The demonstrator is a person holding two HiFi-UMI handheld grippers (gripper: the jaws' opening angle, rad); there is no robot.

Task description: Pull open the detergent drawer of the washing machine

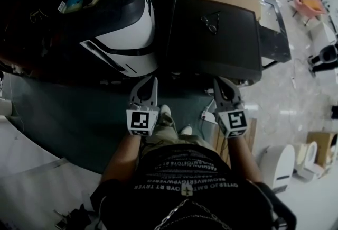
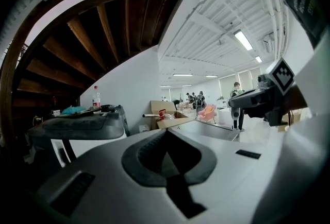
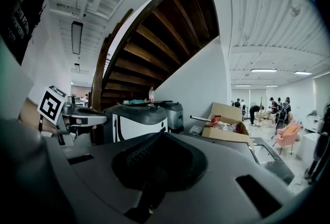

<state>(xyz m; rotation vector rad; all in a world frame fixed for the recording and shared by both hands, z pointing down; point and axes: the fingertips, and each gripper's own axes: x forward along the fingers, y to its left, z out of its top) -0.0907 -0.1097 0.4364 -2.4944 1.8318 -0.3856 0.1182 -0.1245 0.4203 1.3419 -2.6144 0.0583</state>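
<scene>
Grey L gripper (image 1: pixel 153 81) & R gripper (image 1: pixel 217 82): fingers together on each, empty, near dark-topped machine (image 1: pixel 211 33).

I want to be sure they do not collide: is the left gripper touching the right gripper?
Apart. The head view shows the left gripper and the right gripper side by side, with a clear stretch of floor between them.

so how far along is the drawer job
Nothing looks done yet. Both the left gripper and right gripper are shut and empty, held in front of the dark-topped machine, touching nothing. No drawer shows in any view, so finding it, gripping it and pulling it open are all left.
</scene>
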